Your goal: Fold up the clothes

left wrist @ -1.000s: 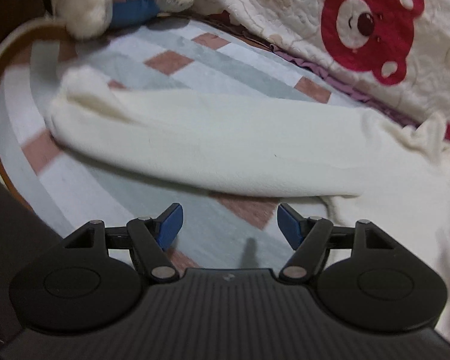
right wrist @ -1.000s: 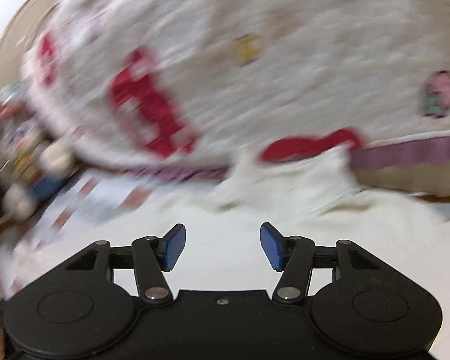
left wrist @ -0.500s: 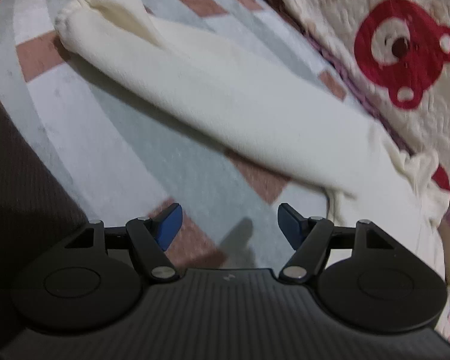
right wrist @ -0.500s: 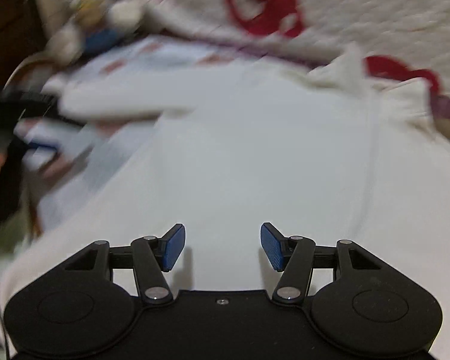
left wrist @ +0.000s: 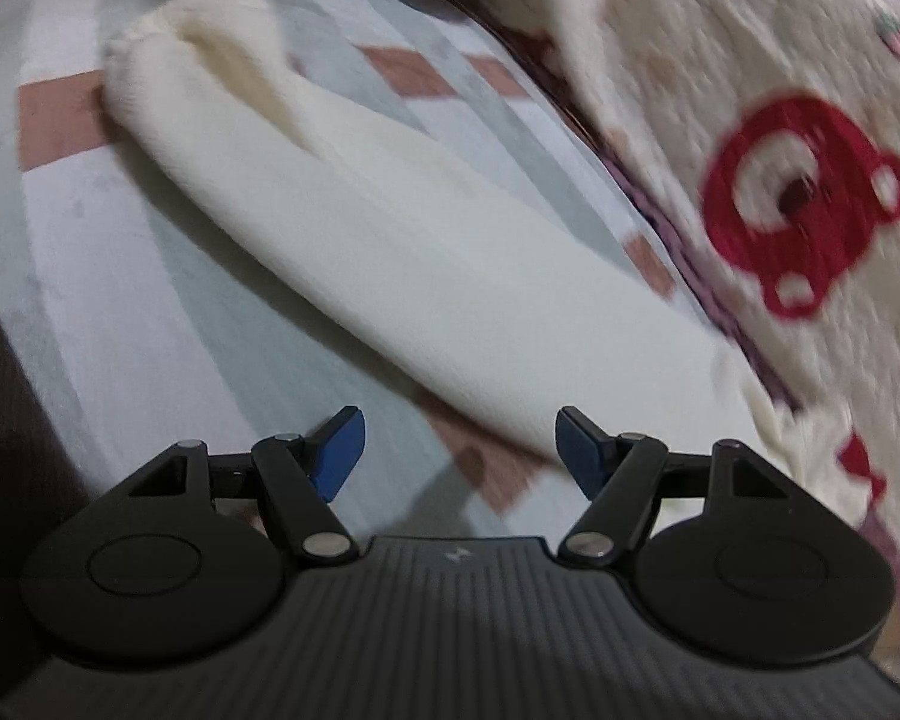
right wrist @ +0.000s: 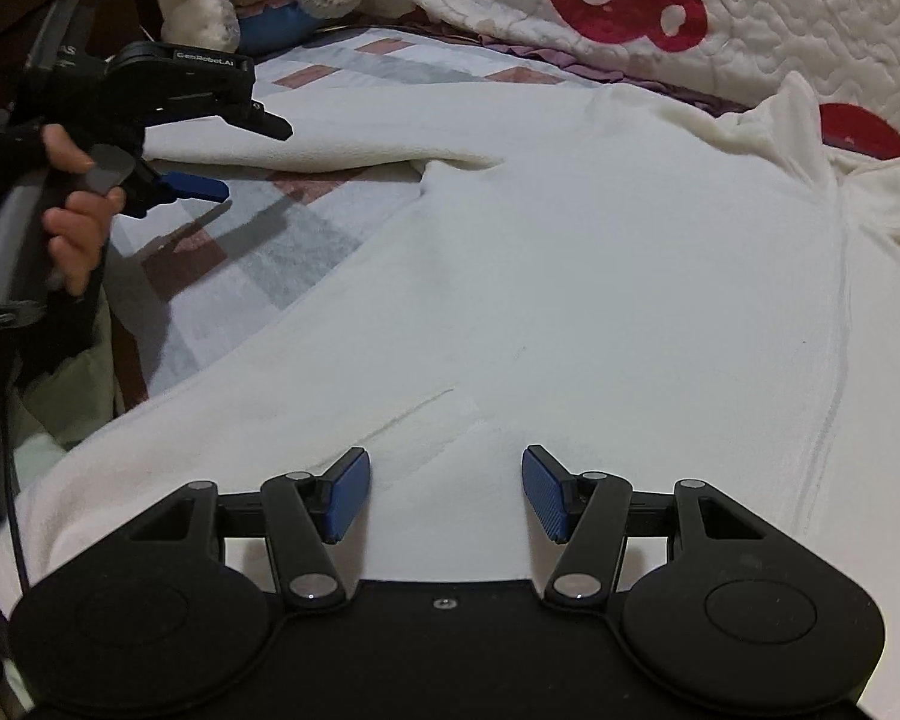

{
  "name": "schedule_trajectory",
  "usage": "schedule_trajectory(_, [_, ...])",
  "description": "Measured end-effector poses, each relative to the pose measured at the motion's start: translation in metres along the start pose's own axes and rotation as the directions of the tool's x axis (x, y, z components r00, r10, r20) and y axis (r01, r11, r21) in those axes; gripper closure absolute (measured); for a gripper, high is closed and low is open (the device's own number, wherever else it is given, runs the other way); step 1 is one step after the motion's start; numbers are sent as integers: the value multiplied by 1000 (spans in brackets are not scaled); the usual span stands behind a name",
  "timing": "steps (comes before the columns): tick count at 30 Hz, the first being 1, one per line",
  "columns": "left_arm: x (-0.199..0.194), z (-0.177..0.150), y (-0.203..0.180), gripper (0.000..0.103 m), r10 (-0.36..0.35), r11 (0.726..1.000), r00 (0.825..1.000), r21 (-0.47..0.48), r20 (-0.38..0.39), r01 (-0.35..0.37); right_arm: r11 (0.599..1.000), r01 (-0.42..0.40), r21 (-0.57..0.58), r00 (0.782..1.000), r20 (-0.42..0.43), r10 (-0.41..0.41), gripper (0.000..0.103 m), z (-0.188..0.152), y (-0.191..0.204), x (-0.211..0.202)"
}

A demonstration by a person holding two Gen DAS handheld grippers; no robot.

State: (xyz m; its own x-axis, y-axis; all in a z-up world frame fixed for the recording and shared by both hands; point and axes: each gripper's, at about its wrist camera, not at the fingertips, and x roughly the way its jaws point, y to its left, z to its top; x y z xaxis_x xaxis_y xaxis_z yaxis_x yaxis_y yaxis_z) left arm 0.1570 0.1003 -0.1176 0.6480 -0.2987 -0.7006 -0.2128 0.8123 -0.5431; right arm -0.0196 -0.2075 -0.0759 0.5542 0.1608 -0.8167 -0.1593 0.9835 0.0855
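Cream sweater point(right wrist: 570, 276) lay flat on the bed point(right wrist: 306, 252), sleeve point(left wrist: 390, 228) stretched toward its edge for folding, with left gripper point(left wrist: 459, 450) and right gripper point(right wrist: 444, 492) both wide and empty.

Garment point(right wrist: 570, 276) was plain cream-white, sleeve point(left wrist: 390, 240) incl. Bedsheet point(left wrist: 150, 312) had grey/white stripes w/ reddish-brown squares. Quilt point(right wrist: 780, 18) at bed's far edge: off-white w/ red bear faces. Gripper pads point(right wrist: 348, 495) blue, bodies black. Plush toy point(right wrist: 270, 12) white & blue.
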Motion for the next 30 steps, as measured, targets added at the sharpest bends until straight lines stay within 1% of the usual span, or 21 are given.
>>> schedule_trajectory(2, [-2, 5, 11, 33, 46, 997, 997, -60, 57, -42, 1000, 14, -6, 998, 57, -13, 42, -1, 0, -3])
schedule_trajectory(3, [-4, 9, 14, 33, 79, 994, 993, -80, 93, -72, 1000, 30, -2, 994, 106, -30, 42, -1, 0, -7])
schedule_trajectory(4, [-6, 12, 17, 33, 117, 990, 985, -97, 126, -105, 999, 46, 5, 986, 160, -46, 41, 0, -1, -12])
schedule_trajectory(6, [-10, 20, 21, 33, 203, 976, 963, -114, 179, -184, 999, 50, 8, 972, 228, -50, 41, 8, -4, -20])
schedule_trajectory(7, [-10, 25, 24, 32, 227, 970, 953, -132, 201, -203, 999, 52, -13, 969, 244, -47, 41, 17, -5, -21])
schedule_trajectory(8, [-9, 29, 27, 28, 250, 963, 944, -153, 217, -220, 998, 55, -33, 964, 261, -44, 41, 25, -6, -23])
schedule_trajectory(10, [1, 39, 32, 27, 286, 948, 932, -209, 224, -241, 994, 82, -79, 957, 285, -56, 41, 44, -8, -21])
schedule_trajectory(11, [4, 43, 32, 26, 294, 947, 922, -209, 251, -245, 991, 84, -101, 956, 289, -52, 43, 53, -9, -17])
schedule_trajectory(12, [9, 49, 31, 26, 305, 946, 916, -193, 259, -261, 990, 86, -115, 956, 288, -50, 58, 61, -11, -12])
schedule_trajectory(13, [13, 54, 31, 26, 312, 946, 912, -176, 267, -272, 989, 87, -118, 959, 278, -51, 79, 68, -15, -5])
schedule_trajectory(14, [14, 56, 33, 38, 305, 950, 912, -151, 276, -272, 989, 89, -117, 963, 265, -55, 82, 75, -17, 2])
schedule_trajectory(15, [14, 58, 34, 91, 296, 954, 912, -132, 283, -268, 990, 92, -110, 967, 248, -62, 83, 80, -20, 10])
schedule_trajectory(17, [10, 59, 40, 93, 266, 963, 919, -126, 291, -239, 993, 85, -85, 975, 214, -65, 84, 89, -28, 30])
schedule_trajectory(18, [7, 60, 40, 93, 255, 966, 917, -132, 306, -224, 994, 80, -69, 978, 199, -65, 84, 92, -33, 41])
schedule_trajectory(19, [2, 60, 38, 93, 245, 969, 911, -121, 331, -216, 995, 79, -53, 980, 186, -68, 84, 94, -37, 52])
schedule_trajectory(20, [-2, 62, 32, 93, 242, 970, 900, -88, 362, -226, 996, 78, -36, 982, 173, -70, 84, 96, -40, 62])
schedule_trajectory(23, [-12, 62, 9, 93, 235, 960, 851, 27, 470, -279, 998, 68, 19, 988, 135, -70, 84, 101, -46, 91])
schedule_trajectory(25, [-15, 59, 5, 93, 241, 958, 836, 18, 492, -287, 996, 50, 71, 988, 145, -60, 82, 101, -45, 102])
schedule_trajectory(28, [-11, 58, 9, 93, 268, 956, 846, -16, 462, -294, 991, 40, 131, 982, 177, -63, 78, 95, -40, 107])
schedule_trajectory(29, [-11, 57, 9, 93, 269, 956, 849, -19, 455, -293, 990, 31, 141, 981, 185, -57, 78, 93, -38, 107])
schedule_trajectory(30, [-12, 55, 5, 93, 253, 959, 850, -5, 462, -283, 990, 13, 144, 982, 186, -39, 78, 91, -37, 105])
